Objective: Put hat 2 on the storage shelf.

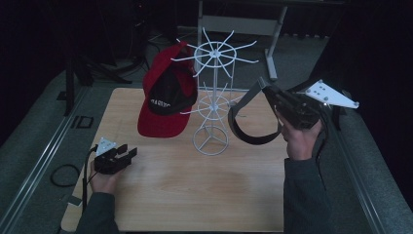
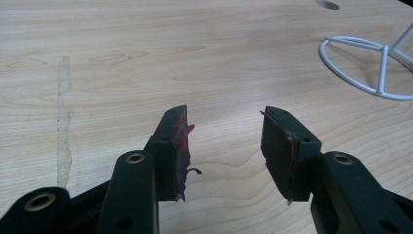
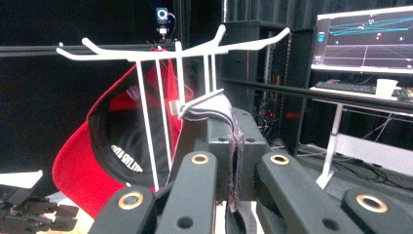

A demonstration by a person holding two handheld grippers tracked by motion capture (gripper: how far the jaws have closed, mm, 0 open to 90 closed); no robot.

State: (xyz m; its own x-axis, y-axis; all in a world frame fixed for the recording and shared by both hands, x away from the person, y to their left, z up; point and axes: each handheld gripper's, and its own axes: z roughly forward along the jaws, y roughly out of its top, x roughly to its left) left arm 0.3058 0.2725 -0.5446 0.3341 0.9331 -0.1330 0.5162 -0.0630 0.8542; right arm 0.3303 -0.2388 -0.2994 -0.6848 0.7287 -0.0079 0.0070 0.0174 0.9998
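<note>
High view: a white wire rack [image 1: 212, 92] is seen standing near the middle of a wooden table [image 1: 195, 195], with a red cap [image 1: 165, 97] hung on one of its upper left prongs, brim downward. The right gripper [image 1: 267, 90] is held raised at the right of the rack by the person's right hand [image 1: 299, 139]. Its jaws are clamped on a grey headband [image 1: 246, 119], which is pinched at its upper end and droops in a loop below the gripper, just beside the rack's lower ring of prongs and clear of the table.

From the right gripper view, the two black jaws are seen pressed together on the striped grey fabric, whose top edge lies against a lower prong of the rack; whether it is hooked over the prong cannot be told. The cap is seen behind the rack's wires.

The left gripper [image 1: 127, 155] is rested low over the table's left part, well apart from the rack's base. From the left gripper view, its jaws are seen spread wide with nothing between them, bare wood below, and worn pads [image 2: 182, 146] with red marks.
</note>
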